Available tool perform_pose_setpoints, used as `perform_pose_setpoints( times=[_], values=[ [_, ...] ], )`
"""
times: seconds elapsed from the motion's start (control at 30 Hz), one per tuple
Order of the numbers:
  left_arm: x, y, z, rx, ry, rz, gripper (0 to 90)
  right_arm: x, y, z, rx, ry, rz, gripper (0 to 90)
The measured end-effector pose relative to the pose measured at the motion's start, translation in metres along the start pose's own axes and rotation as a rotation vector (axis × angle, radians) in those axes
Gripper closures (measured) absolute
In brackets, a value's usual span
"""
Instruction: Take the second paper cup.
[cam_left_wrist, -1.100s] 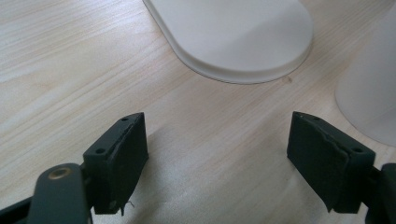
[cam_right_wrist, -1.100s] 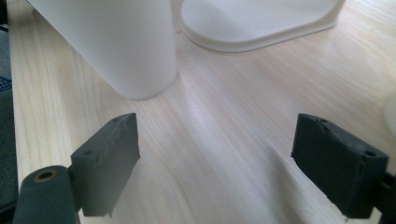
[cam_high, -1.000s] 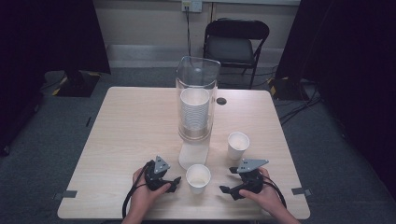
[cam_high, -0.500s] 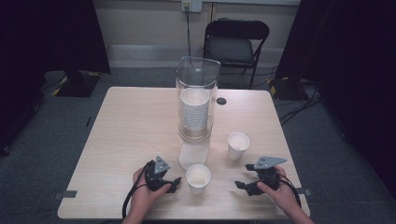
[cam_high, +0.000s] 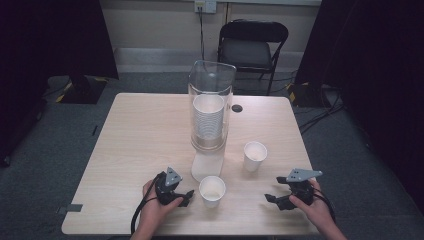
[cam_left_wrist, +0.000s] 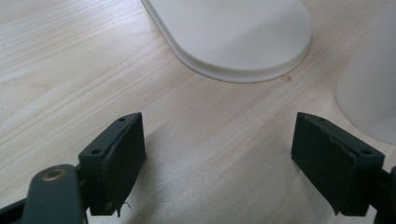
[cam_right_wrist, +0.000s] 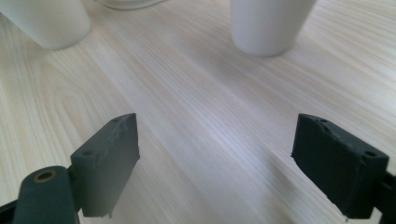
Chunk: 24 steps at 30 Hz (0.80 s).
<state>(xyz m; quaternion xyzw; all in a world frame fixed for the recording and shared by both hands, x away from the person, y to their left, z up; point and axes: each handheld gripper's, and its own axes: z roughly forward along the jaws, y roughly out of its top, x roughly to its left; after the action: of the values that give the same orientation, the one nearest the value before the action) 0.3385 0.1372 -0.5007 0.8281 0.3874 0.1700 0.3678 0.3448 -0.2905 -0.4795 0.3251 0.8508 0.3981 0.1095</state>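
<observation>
A clear cup dispenser (cam_high: 211, 107) holding a stack of white paper cups stands mid-table on a white base (cam_high: 205, 166) (cam_left_wrist: 233, 37). One white cup (cam_high: 212, 191) (cam_left_wrist: 369, 93) sits in front of the base, a second (cam_high: 254, 156) (cam_right_wrist: 268, 25) to its right. My left gripper (cam_high: 189, 196) (cam_left_wrist: 233, 163) rests open on the table just left of the near cup. My right gripper (cam_high: 269, 199) (cam_right_wrist: 224, 163) is open, low over the wood at the front right, apart from both cups, with the near cup (cam_right_wrist: 46, 23) at its far left.
The light wooden table (cam_high: 145, 140) has a dark round grommet (cam_high: 236, 108) behind the dispenser. A black folding chair (cam_high: 252, 47) stands beyond the far edge. Cables trail on the grey floor at the right.
My right gripper has drawn back to the right and toward the table's front edge, away from the second cup. The left gripper and both cups stay put.
</observation>
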Motion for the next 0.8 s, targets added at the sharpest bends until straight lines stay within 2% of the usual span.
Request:
perform_pose_setpoints(
  times=[0.37, 0.57, 0.7, 0.8],
  values=[
    [0.001, 0.000, 0.000, 0.003, 0.000, 0.006, 17.4, -0.017, -0.019, -0.016, 0.000, -0.045, 0.041, 14.5],
    [0.001, 0.000, 0.000, 0.003, -0.001, 0.006, 17.4, -0.025, -0.029, -0.024, -0.011, -0.082, 0.079, 14.6],
    [0.001, 0.000, 0.000, 0.004, -0.001, 0.006, 17.4, -0.027, -0.032, -0.026, -0.011, -0.092, 0.080, 14.5],
    [0.001, 0.000, 0.000, 0.004, 0.000, 0.005, 17.4, -0.031, -0.036, -0.028, -0.006, -0.126, 0.085, 14.5]
  ],
)
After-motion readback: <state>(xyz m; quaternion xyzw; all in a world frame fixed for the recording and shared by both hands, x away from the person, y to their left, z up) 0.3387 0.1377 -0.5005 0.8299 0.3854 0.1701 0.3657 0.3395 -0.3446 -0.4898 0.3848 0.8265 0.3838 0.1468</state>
